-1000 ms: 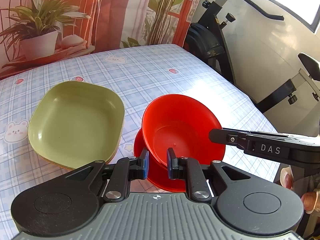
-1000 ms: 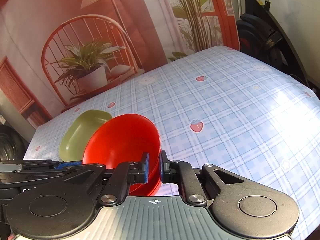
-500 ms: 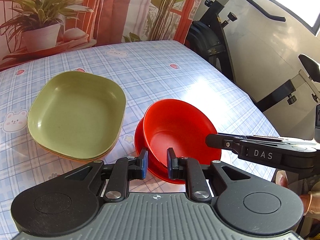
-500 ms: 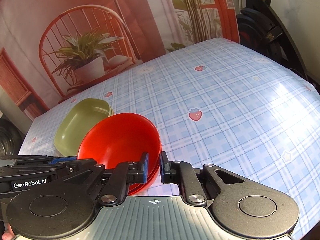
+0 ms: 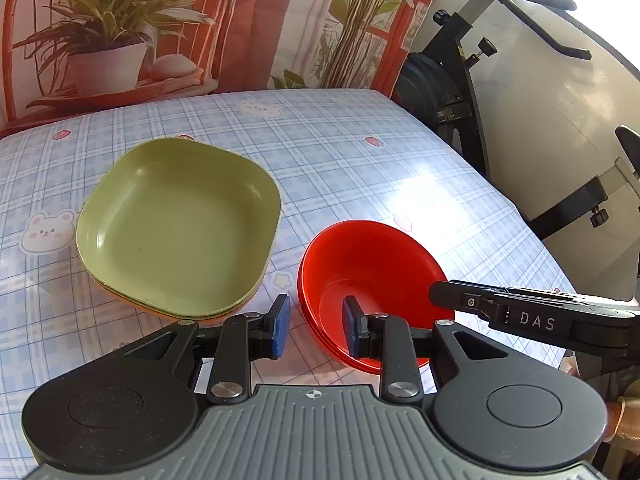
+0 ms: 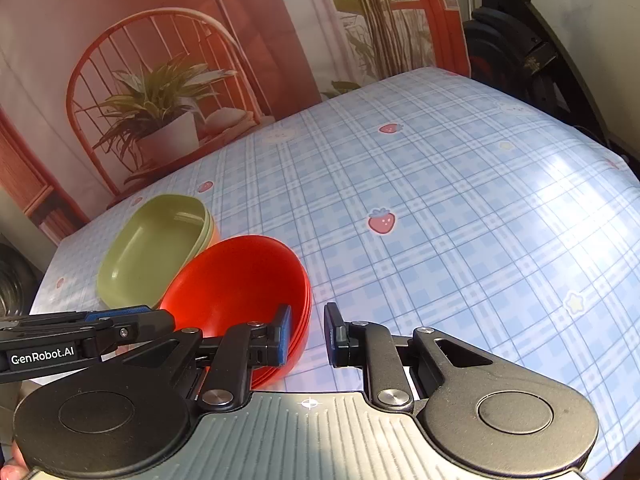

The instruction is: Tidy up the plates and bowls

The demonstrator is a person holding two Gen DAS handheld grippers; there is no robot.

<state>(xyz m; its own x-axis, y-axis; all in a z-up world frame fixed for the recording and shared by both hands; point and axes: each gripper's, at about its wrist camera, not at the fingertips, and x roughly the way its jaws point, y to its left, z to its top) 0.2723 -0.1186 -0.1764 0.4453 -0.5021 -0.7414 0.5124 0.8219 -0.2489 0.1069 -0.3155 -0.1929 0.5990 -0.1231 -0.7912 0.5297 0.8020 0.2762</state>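
Note:
A stack of red bowls sits on the checked tablecloth near the table's right edge; it also shows in the right wrist view. Beside it, to the left, stands a stack of green square plates, also seen in the right wrist view. My left gripper is open, its jaws straddling the near left rim of the top red bowl without holding it. My right gripper is open, its jaws on either side of the bowls' right rim. Each gripper shows from the side in the other's view.
The table carries a blue plaid cloth with strawberry and bear prints. An exercise bike stands just past the right edge. A printed backdrop with a chair and plant hangs behind the table's far edge.
The top red bowl has come down level into the red stack. Both grippers, shut on its rim before, have opened and let it go.

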